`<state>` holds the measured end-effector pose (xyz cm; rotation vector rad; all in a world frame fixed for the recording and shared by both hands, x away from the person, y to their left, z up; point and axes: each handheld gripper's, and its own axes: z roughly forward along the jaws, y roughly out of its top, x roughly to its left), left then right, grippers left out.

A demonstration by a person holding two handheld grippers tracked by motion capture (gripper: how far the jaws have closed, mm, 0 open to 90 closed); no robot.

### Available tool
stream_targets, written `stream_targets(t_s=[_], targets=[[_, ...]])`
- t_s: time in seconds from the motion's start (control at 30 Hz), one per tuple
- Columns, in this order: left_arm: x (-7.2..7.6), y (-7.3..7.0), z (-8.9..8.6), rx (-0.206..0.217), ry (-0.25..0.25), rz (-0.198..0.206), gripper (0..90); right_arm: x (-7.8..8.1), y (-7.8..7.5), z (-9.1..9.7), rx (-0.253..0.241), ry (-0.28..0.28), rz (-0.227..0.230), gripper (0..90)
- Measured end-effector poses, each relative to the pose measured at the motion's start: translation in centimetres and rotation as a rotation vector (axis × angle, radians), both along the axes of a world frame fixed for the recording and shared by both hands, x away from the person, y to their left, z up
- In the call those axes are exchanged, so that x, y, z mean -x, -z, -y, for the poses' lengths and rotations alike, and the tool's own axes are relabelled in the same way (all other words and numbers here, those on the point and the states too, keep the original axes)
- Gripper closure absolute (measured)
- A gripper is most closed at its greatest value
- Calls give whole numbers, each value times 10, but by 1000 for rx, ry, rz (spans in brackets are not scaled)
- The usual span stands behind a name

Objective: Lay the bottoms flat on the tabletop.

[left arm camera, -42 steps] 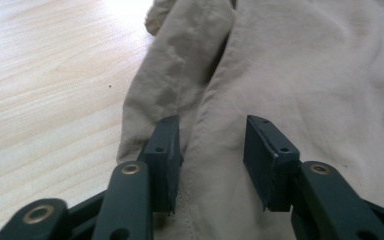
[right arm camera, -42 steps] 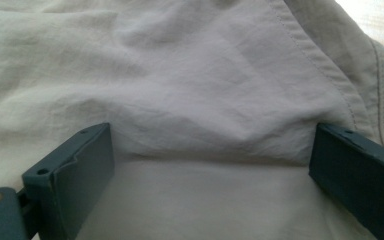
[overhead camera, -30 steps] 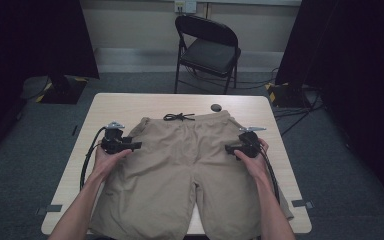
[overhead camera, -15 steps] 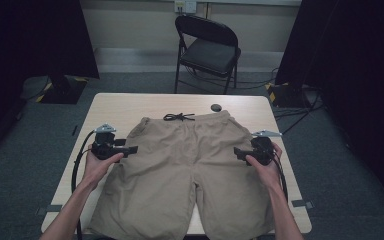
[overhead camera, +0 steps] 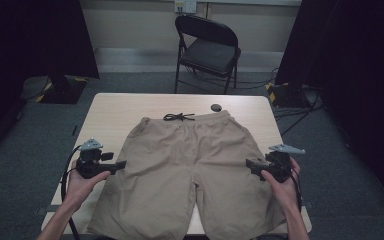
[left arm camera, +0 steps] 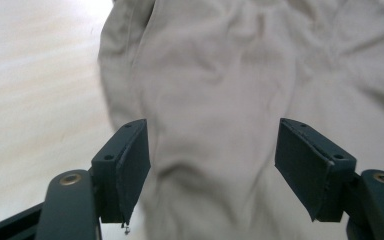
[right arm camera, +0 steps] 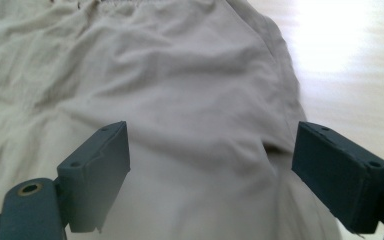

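A person's two hands each hold a pair of tongs over a table [overhead camera: 110, 107]. The left gripper [overhead camera: 117, 165] has its jaws spread wide, just opened, with nothing pinched; it sits at the outer edge of the left leg of tan shorts [overhead camera: 190, 170]. The right gripper [overhead camera: 250, 164] is also spread and empty, at the right leg's outer edge. The shorts lie flat between them. Beyond the waistband lies a small dark disc [overhead camera: 216, 107]; farther off stands a folding chair [overhead camera: 207, 50].
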<state>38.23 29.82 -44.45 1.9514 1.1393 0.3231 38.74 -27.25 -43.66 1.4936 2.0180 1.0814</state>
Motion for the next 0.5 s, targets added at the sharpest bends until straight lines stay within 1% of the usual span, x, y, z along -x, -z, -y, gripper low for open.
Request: stream_targets(t_s=[0.03,0.07,0.1,0.13,0.17,0.2,0.23,0.27,0.3,0.33,0.37,0.43,0.47,0.5], targets=[[0,0,0,0,0,0,298,0,0,0,0,0,0,145],[5,1,-5,3,-6,0,299,11,-1,7,1,21,8,145],[15,2,-13,0,-26,-1,300,16,-1,12,-7,28,13,145],[15,2,-13,0,-26,-1,300,16,-1,12,-7,28,13,145],[19,3,-19,-1,-34,-4,300,21,-1,16,-8,36,14,145],[24,4,-25,9,-55,-11,300,25,-1,20,-6,44,19,145],[31,8,-33,23,-77,-15,300,33,0,29,-7,66,12,145],[31,8,-33,23,-77,-15,300,33,0,29,-7,66,12,145],[35,11,-38,18,-90,-18,300,42,2,37,-12,94,16,145],[39,14,-41,23,-112,-21,300,46,4,41,-18,108,16,145],[42,17,-44,21,-124,-18,300,46,4,41,-18,108,16,145],[49,25,-49,43,-135,-31,298,54,8,48,-24,133,15,145],[53,28,-51,48,-142,-31,298,59,10,51,-31,144,14,145],[58,32,-52,40,-154,-32,299,65,14,56,-32,156,5,145]])
